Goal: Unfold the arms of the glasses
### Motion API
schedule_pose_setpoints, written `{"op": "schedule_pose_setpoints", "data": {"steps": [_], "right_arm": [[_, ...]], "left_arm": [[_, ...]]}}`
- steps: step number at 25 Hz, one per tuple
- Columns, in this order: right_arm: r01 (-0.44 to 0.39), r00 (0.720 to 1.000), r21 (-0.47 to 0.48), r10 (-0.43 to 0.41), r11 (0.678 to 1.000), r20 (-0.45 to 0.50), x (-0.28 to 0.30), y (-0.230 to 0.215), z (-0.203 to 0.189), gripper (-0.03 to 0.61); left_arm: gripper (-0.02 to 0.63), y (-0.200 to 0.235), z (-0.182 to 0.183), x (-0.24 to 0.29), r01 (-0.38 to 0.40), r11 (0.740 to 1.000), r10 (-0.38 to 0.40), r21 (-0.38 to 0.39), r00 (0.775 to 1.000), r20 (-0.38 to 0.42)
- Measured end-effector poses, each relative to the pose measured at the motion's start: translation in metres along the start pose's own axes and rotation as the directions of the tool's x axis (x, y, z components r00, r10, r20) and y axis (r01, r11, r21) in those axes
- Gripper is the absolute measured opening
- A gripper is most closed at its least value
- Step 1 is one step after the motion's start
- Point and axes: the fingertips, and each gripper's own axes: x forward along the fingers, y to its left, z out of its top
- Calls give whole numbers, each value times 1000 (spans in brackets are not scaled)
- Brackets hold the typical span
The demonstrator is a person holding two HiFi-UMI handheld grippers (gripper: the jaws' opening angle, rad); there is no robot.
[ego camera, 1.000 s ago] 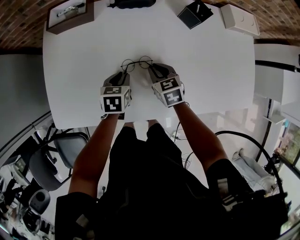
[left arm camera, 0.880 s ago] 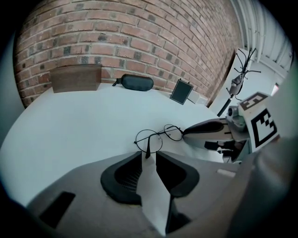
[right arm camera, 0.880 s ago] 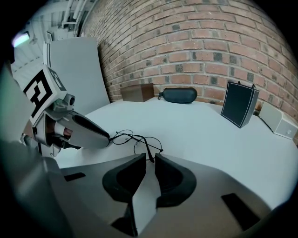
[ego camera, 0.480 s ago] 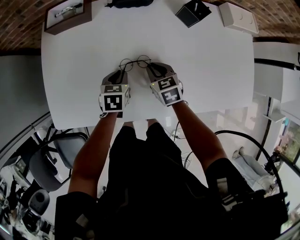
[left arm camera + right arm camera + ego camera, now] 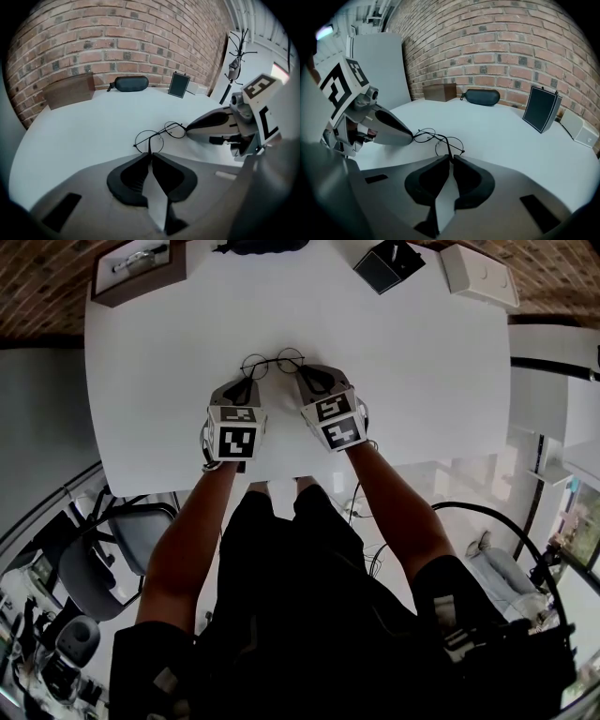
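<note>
While the glasses (image 5: 274, 363) are lying on the surface (image 5: 150, 418), the left gripper (image 5: 150, 154), its jaws just closing, and the right gripper (image 5: 451, 158) are each pinching an arm.

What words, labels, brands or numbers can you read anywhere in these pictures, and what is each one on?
No readable text: none in any view.
Left white cube with black square markers: coded patterns, not letters.
Right white cube with black square markers: likewise.
Black rectangular box, black oval glasses case, brown wooden box, white box, thin round wire-rimmed glasses: no print visible.
</note>
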Motion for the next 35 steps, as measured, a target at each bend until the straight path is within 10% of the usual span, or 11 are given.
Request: {"op": "schedule_pose_setpoints", "data": {"steps": [17,35], "right_arm": [[-18,986,-94,33,995,166,-31,24,25,21],[-114,985,-129,129,985,113,-41,71,-6,21]], "left_arm": [[36,-10,7,-23,4,996,-14,89,995,104],[32,-33,-20,-37,53,989,-65,138,994,84]]}}
